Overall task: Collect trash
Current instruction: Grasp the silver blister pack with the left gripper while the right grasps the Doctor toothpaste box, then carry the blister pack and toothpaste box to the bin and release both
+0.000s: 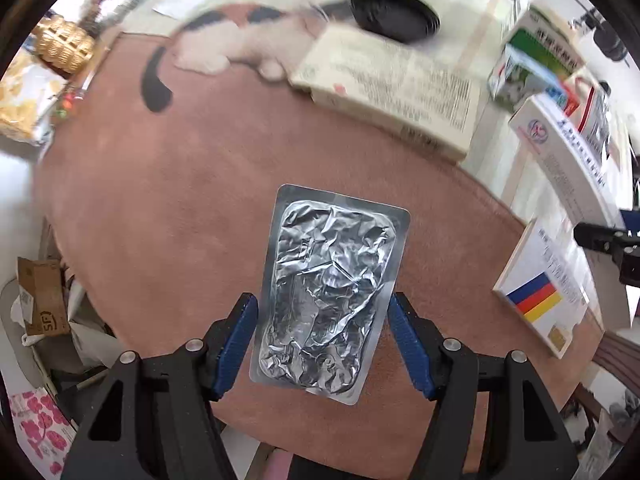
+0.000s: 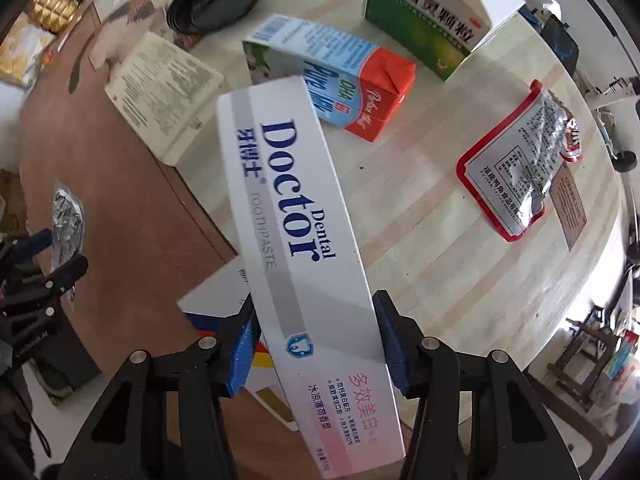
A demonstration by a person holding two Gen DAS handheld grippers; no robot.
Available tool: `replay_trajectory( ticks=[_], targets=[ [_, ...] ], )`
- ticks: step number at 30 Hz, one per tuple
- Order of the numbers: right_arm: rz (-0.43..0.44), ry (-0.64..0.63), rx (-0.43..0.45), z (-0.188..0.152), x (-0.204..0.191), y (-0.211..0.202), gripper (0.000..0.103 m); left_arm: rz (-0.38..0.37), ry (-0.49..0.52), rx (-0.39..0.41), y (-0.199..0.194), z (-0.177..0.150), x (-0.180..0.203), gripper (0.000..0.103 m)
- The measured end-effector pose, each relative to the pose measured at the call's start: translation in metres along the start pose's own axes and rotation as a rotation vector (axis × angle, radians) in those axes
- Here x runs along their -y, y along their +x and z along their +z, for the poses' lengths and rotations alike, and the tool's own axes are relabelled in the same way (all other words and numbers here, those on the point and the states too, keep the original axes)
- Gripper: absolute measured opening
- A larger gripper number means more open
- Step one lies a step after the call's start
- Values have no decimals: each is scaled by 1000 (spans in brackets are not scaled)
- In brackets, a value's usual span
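The left gripper (image 1: pixel 323 346) clasped the crumpled silver foil blister pack (image 1: pixel 330 294) lengthwise over the brown mat (image 1: pixel 160 200), while the right gripper (image 2: pixel 316 344) clamped the long white toothpaste box (image 2: pixel 296 216), pointing away, beside that mat.

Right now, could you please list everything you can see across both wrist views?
Crumpled silver foil blister pack: one, silver, held between the left tool's fingers.
White Dental Doctor toothpaste box: one, white, clamped by the right tool.
Blue-and-red milk carton: one, lying on the pale table.
Green medicine box: one, far side of the table.
Red-edged silver snack pouch: one, table right.
Black round tray: one, far left.
Beige printed box: one, table edge.
Left tool: shut on pack.
Right tool: shut on box.
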State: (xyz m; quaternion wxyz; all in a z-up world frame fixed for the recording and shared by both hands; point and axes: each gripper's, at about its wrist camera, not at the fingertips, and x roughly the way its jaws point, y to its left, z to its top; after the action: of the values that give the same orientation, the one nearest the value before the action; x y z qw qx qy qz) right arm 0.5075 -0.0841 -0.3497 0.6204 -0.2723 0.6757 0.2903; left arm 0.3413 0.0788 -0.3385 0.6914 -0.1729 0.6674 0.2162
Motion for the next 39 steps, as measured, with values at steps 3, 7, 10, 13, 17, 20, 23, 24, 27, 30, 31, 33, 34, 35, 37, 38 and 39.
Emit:
replay_trajectory(
  ticks=[3, 7, 10, 13, 17, 20, 23, 24, 27, 30, 31, 33, 34, 35, 37, 38, 39],
  targets=[
    [41, 44, 26, -4, -8, -13, 55, -2, -30, 41, -16, -1, -5, 65],
    [108, 94, 50, -13, -19, -29, 54, -12, -67, 80, -32, -9, -13, 65],
    [146, 122, 72, -24, -35, -40, 53, -20, -98, 108, -44, -21, -28, 65],
    [166, 126, 85, -35, -48, -43, 53, -34, -133, 132, -58, -40, -48, 65],
    [182, 109, 103, -56, -94, -47, 53, -70, -198, 161, -65, -58, -80, 65],
    [191, 81, 113, -69, -125, -50, 53, -111, -260, 181, -72, -82, -106, 65],
    [210, 55, 111, -79, -161, -40, 53, -153, -319, 192, -78, -118, -133, 65],
    [217, 46, 107, -83, -175, -36, 53, -162, -335, 195, -79, -129, -142, 65],
    [246, 9, 93, -107, -218, -25, 53, -189, -395, 191, -75, -173, -173, 65],
    [268, -36, 64, -139, -266, -8, 53, -216, -457, 171, -63, -218, -206, 65],
    [277, -51, 48, -150, -282, 1, 53, -226, -482, 157, -55, -235, -218, 65],
    [298, -78, 10, -172, -315, 25, 53, -241, -518, 124, -35, -261, -237, 65],
    [300, -88, -4, -179, -326, 35, 53, -252, -541, 93, -19, -274, -247, 65],
    [292, -106, -22, -187, -341, 50, 53, -266, -561, 64, -3, -286, -256, 65],
    [275, -135, -64, -202, -366, 87, 53, -283, -603, 14, 30, -305, -270, 65],
    [261, -143, -93, -209, -377, 112, 53, -293, -623, -16, 55, -315, -278, 65],
    [255, -144, -110, -213, -382, 130, 53, -297, -634, -37, 74, -320, -283, 65]
  ],
)
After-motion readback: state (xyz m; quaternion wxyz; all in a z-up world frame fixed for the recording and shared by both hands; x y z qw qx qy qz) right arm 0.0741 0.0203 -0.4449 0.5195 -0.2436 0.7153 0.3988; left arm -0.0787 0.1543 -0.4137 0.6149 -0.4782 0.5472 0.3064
